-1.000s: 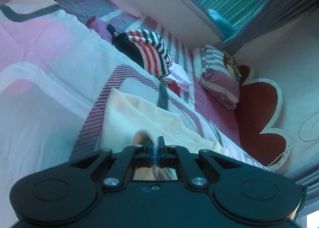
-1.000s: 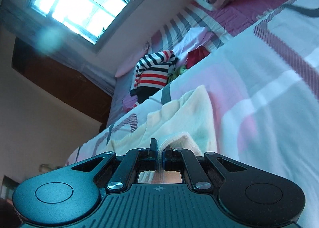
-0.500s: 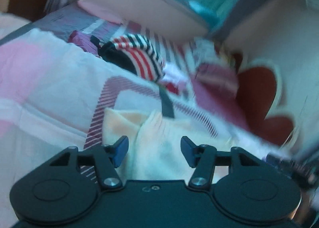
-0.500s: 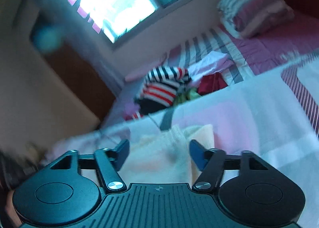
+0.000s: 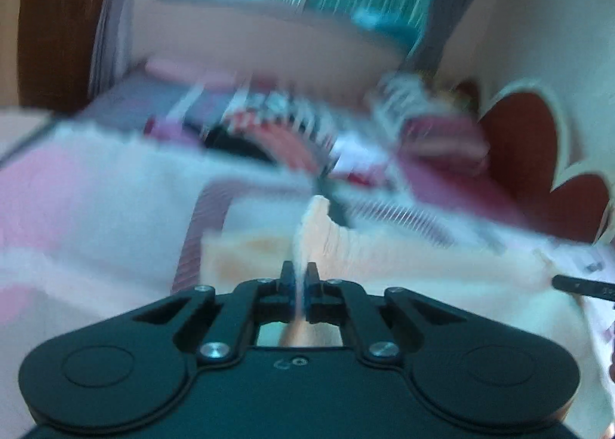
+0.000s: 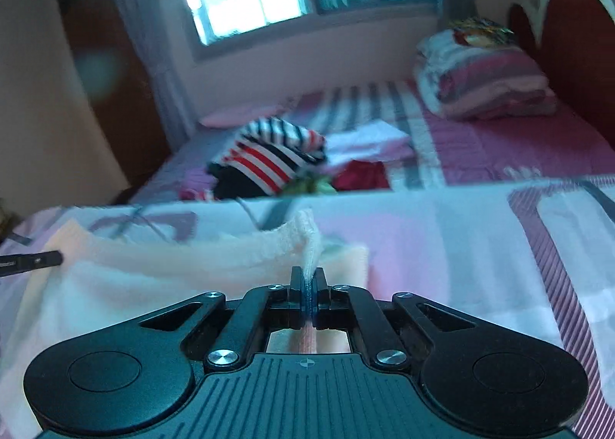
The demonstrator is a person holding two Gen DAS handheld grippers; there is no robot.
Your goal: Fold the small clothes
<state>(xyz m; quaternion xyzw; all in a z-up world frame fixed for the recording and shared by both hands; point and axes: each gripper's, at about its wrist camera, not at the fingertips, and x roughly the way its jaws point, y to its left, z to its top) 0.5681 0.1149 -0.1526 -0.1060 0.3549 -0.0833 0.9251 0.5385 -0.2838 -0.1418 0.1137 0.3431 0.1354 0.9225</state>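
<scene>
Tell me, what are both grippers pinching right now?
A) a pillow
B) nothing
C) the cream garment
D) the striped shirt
C: the left gripper and the right gripper are each shut on a fold of the cream garment lying on the bedspread.

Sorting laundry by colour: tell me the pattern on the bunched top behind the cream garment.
Striped top: black-and-white stripes, red-and-white lower down; clearest in the right wrist view.

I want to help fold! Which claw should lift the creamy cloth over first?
Neither is clearly better: the left claw and right claw each pinch an edge of the cream cloth, so both would probably lift together.
</scene>
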